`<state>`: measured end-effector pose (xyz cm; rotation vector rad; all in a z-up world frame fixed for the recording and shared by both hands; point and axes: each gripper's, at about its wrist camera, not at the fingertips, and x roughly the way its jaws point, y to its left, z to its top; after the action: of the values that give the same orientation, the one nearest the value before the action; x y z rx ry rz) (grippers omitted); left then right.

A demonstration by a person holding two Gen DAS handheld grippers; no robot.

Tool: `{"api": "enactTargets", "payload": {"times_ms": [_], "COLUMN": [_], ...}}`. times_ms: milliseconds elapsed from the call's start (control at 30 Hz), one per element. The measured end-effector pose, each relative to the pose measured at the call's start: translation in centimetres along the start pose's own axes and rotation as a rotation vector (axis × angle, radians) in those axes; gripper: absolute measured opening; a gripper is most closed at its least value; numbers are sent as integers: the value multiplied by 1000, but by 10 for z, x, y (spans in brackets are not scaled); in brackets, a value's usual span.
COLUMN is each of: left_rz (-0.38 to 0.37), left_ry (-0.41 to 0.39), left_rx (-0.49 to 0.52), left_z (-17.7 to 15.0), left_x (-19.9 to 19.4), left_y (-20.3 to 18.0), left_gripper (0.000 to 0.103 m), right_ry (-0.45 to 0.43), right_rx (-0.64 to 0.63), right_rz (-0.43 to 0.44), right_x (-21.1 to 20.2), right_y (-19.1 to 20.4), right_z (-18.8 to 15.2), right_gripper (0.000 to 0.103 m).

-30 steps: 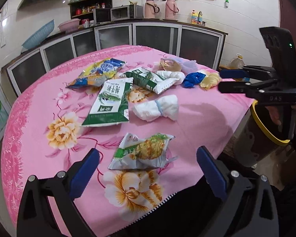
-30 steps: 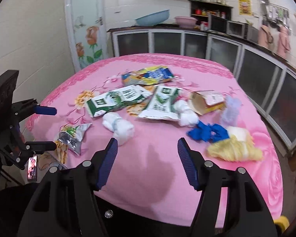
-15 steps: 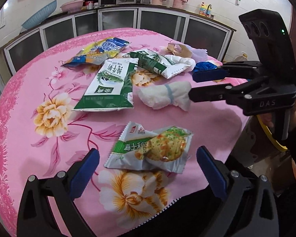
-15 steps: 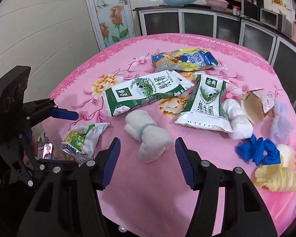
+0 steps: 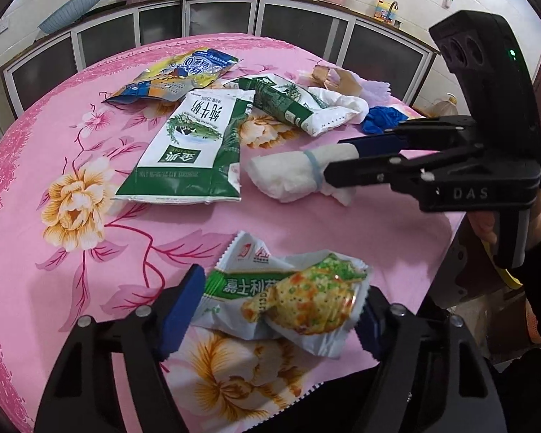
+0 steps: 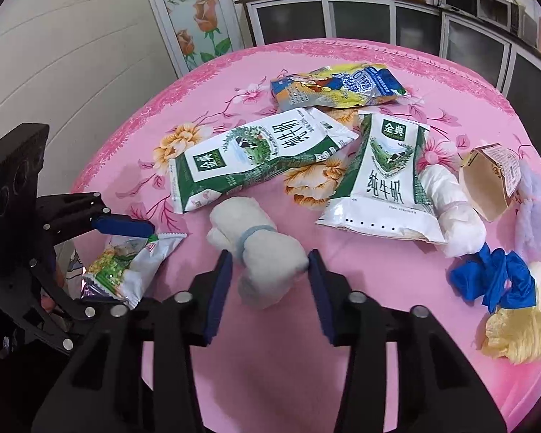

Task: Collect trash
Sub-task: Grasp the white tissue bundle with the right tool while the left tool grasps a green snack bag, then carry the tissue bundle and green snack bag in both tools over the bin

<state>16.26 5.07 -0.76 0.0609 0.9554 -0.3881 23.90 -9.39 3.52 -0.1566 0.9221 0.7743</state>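
My left gripper (image 5: 277, 306) is open with its jaws on either side of a green-and-white snack wrapper (image 5: 288, 296) at the near table edge; the wrapper also shows in the right wrist view (image 6: 126, 263). My right gripper (image 6: 268, 285) is open around a white tissue roll with a blue band (image 6: 263, 249), its jaws close beside it; the roll also shows in the left wrist view (image 5: 292, 173). Two green milk pouches (image 6: 249, 155) (image 6: 386, 176), a blue-yellow snack bag (image 6: 339, 84), a blue glove (image 6: 494, 278) and a yellow wad (image 6: 523, 332) lie on the pink floral tablecloth (image 6: 342, 361).
A brown paper box (image 6: 487, 184), a second white wad (image 6: 454, 209) and a pale plastic piece (image 6: 533, 213) lie at the right. Kitchen cabinets (image 5: 234, 18) stand behind the table. A floral door (image 6: 198, 18) is at the far left.
Both grippers moved forward and down. The left jaws now straddle the snack wrapper and have narrowed; the right jaws now straddle the white tissue roll.
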Motion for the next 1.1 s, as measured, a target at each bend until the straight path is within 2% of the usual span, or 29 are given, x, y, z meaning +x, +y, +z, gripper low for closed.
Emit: {"api": "enactTargets", "payload": {"times_ms": [33,133,200,267,733,900,1100], "left_rz": [2,4,-2,-32,22,33,10], "left_ry": [2,2,7,3,-105,-124,-128], "left_rx": [7,-9,-28,-54,0,0,36], "left_z": [0,0,0,0,-1,1,7], "left_x": [0,0,-1,-7,-69,-74,-68], "left_y": [0,3,8,12,-1,-5,-27], "left_gripper": [55,41,23,19,17,17,17], "right_ry": [4,6,-6,-20,-124,-148,-183], "right_rx": [4,12,11,18,56,85,162], "right_rz": [1,-6,-11,-14,-33,-61,-123], "right_x": [0,0,-2,-5,-58,-77,-107], "right_y": [-1,-1,0,0,4,3,-11], "right_z": [0,-1,-2,-2,-6,-21,-55], "right_gripper": [31,29,27,27,27,27,27]}}
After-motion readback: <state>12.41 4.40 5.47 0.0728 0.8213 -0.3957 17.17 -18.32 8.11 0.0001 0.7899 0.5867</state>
